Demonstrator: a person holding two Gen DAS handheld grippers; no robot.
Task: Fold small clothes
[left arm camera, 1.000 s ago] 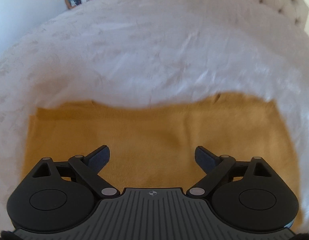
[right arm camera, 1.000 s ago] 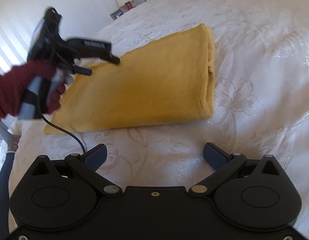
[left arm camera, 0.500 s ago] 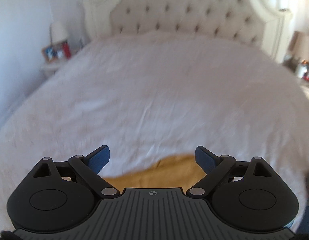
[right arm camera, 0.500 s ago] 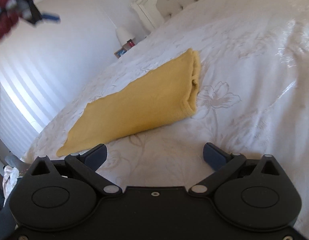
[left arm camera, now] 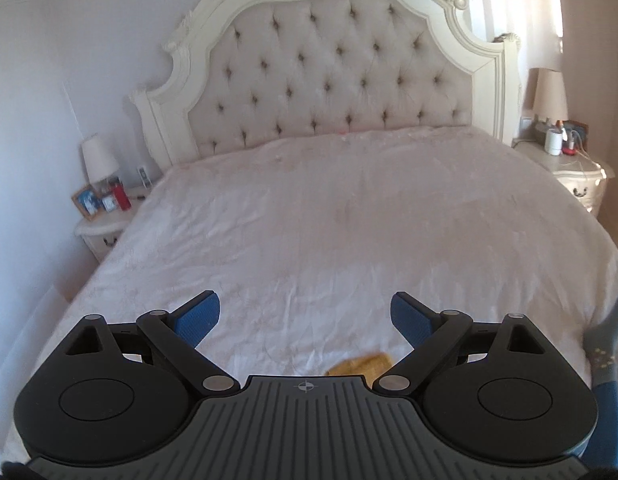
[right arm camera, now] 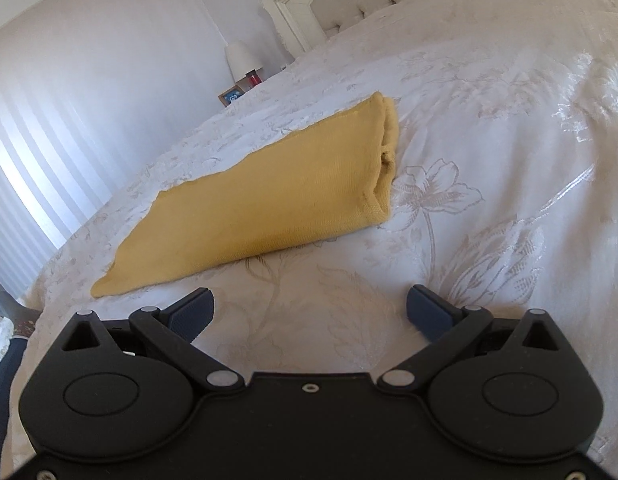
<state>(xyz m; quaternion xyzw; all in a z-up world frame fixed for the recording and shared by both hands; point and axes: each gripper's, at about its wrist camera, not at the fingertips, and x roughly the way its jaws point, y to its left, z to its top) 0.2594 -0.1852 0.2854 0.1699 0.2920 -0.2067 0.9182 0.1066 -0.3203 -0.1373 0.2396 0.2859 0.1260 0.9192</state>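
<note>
A white floral bedspread covers a wide bed with a tufted cream headboard filling the upper centre of the left wrist view. The folded yellow garment lies flat on the bedspread, centre-left in the right wrist view; only a small corner shows at lower centre of the left view. The left gripper and right gripper both have jaws spread apart, holding nothing, clear of the garment.
</note>
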